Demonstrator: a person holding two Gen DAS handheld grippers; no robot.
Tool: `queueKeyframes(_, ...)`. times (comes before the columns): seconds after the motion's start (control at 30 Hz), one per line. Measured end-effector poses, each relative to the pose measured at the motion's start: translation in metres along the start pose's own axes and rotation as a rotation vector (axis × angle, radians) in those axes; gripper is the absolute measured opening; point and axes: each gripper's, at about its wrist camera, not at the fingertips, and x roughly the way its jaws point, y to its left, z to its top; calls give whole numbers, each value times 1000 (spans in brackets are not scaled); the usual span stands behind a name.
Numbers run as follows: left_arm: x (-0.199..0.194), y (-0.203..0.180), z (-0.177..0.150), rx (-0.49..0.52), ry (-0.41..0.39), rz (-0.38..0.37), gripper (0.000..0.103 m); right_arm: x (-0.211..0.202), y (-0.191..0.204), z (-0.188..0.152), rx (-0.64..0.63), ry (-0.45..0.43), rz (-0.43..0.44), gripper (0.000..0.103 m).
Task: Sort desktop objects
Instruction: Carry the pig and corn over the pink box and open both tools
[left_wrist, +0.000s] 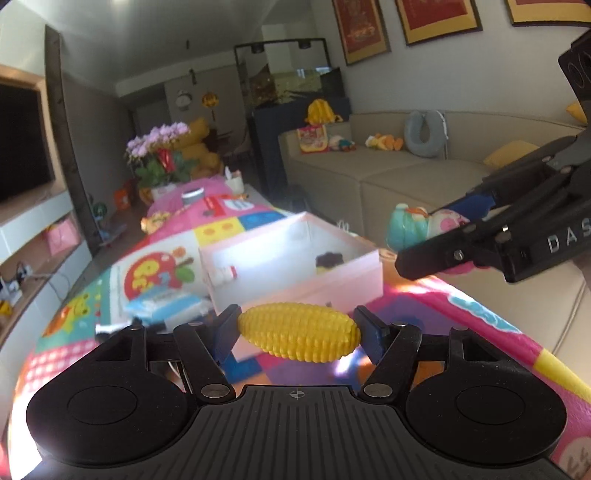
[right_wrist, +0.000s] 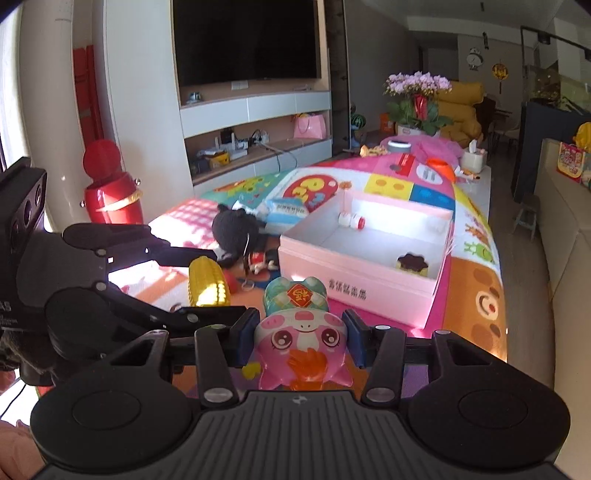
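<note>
My left gripper (left_wrist: 298, 328) is shut on a yellow toy corn cob (left_wrist: 298, 331), held crosswise above the colourful mat, just short of the pink box (left_wrist: 295, 286). The corn also shows in the right wrist view (right_wrist: 207, 282), held by the left gripper (right_wrist: 201, 280). My right gripper (right_wrist: 301, 332) is shut on a pink pig toy with a green hat (right_wrist: 301, 332), near the box's front wall (right_wrist: 354, 273). It shows in the left wrist view (left_wrist: 439, 236) with the pig toy (left_wrist: 417, 221). The box holds a small white bottle (right_wrist: 351, 220) and a brown-topped pudding toy (right_wrist: 412, 264).
On the mat left of the box lie a black plush toy (right_wrist: 236, 234), a blue-white packet (right_wrist: 286, 212) and small bits (right_wrist: 258, 266). Farther back stand a tissue box (right_wrist: 472, 158), a grey can (right_wrist: 399, 146) and flowers (right_wrist: 419, 99). A sofa (left_wrist: 424, 177) runs along the right.
</note>
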Motion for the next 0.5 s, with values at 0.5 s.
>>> queueKeyframes(0.5, 40, 67, -17, -187, 88, 190, 100, 48, -83, 118, 128, -237, -230, 82)
